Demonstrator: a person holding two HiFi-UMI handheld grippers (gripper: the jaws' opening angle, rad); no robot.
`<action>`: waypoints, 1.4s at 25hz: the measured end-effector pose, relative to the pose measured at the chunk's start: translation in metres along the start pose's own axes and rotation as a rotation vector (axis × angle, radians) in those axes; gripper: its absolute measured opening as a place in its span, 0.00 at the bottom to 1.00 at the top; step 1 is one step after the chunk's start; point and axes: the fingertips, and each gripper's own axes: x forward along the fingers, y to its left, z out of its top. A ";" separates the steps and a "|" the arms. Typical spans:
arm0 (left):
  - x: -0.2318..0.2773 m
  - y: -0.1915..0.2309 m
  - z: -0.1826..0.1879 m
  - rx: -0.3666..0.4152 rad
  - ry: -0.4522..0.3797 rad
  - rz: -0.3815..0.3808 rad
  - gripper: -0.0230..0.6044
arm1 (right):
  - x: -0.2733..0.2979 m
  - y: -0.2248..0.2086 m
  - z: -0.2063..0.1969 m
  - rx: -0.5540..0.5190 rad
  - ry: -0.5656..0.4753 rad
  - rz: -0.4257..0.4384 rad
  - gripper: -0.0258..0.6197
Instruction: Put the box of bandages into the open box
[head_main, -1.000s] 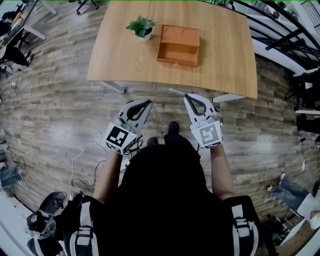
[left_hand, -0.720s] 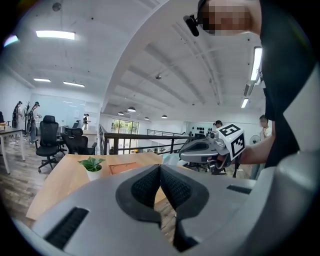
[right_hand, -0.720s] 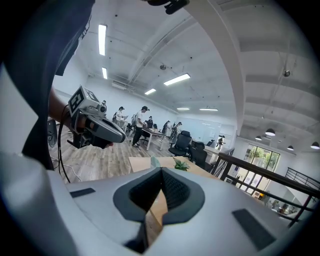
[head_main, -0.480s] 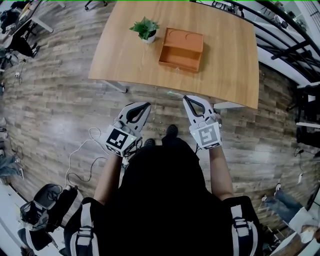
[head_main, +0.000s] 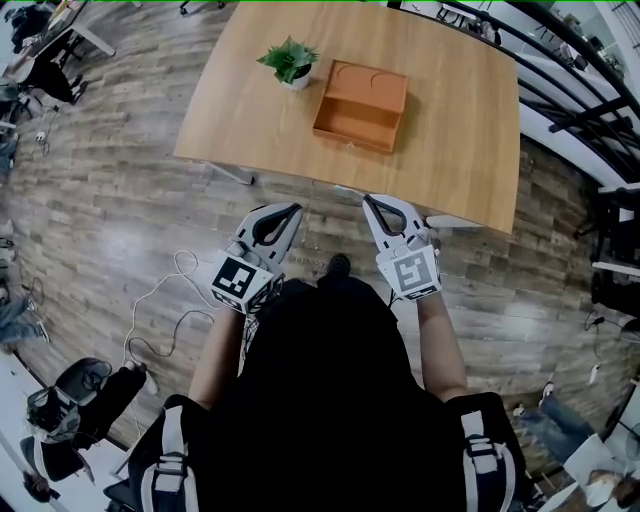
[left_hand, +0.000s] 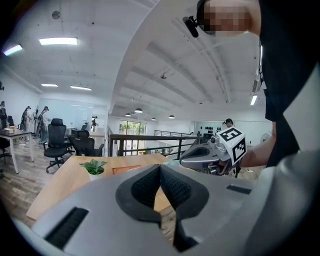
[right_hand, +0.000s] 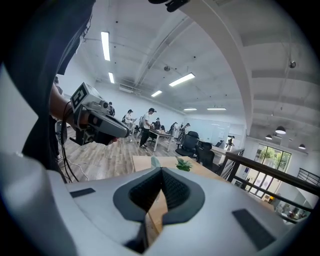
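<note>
An open orange box (head_main: 360, 105) lies on the wooden table (head_main: 450, 150), beside a small potted plant (head_main: 290, 62). No box of bandages shows in any view. Both grippers are held over the floor, short of the table's near edge and pointing toward it. My left gripper (head_main: 294, 209) is shut with nothing in it, and my right gripper (head_main: 369, 201) is shut and empty as well. In the left gripper view the closed jaws (left_hand: 160, 168) face the plant (left_hand: 93, 166) and the orange box (left_hand: 125, 170). In the right gripper view the closed jaws (right_hand: 161, 172) point at the table (right_hand: 142, 162).
Wood-plank floor surrounds the table. A white cable (head_main: 160, 310) loops on the floor at my left, and a black bag (head_main: 75, 400) lies at lower left. Office chairs (left_hand: 55, 140) and desks stand further off, and a dark railing (head_main: 580, 90) runs past the table's right side.
The table has drawn slightly closer in the head view as the person moves toward it. Both grippers stay shut and keep their place in front of the body.
</note>
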 end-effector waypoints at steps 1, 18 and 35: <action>0.003 -0.001 0.000 0.000 -0.001 0.004 0.07 | 0.000 -0.003 -0.003 -0.017 0.003 0.009 0.08; 0.039 -0.009 0.004 0.012 0.001 -0.033 0.07 | 0.000 -0.030 -0.023 0.032 0.005 -0.016 0.08; 0.110 0.076 0.023 0.000 -0.001 -0.197 0.07 | 0.073 -0.077 -0.027 0.049 0.130 -0.082 0.08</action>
